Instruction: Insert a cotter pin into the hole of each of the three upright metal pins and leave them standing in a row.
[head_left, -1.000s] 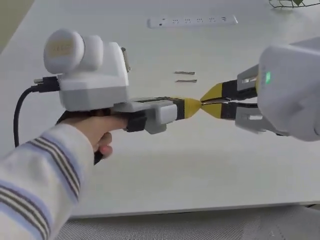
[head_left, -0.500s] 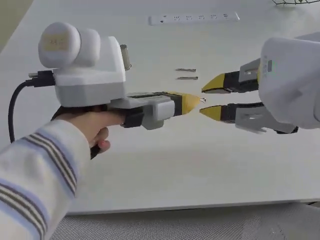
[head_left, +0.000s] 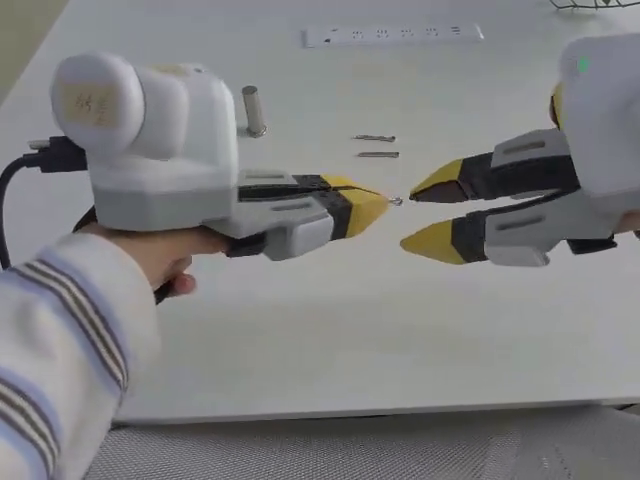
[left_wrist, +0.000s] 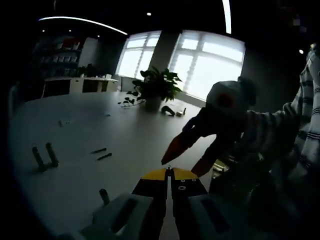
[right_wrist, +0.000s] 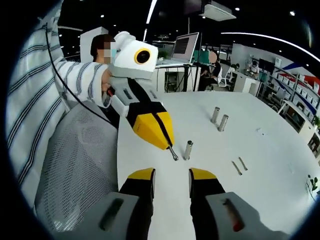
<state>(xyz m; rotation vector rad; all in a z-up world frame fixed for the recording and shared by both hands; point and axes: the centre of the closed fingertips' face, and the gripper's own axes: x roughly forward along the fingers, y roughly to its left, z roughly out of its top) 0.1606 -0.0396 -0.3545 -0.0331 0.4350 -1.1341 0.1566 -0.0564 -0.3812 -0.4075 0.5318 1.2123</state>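
Above the white office table (head_left: 330, 330), left claw (head_left: 384, 204) pinches a cotter pin (head_left: 396, 201); right claw (head_left: 408, 219) gapes.

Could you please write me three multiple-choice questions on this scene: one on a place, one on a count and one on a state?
1. Where do the two loose cotter pins lie?
A) on the table
B) in a tray
C) in a cup

2. How many upright metal pins stand in the right gripper view?
A) one
B) three
C) five

3. On the right gripper, how do the jaws stand?
A) shut on a pin
B) shut on nothing
C) open

Answers:
1 A: both lie flat on the white top beyond the grippers.
2 B: two stand together and a third stands nearer.
3 C: a clear gap shows between the jaws.
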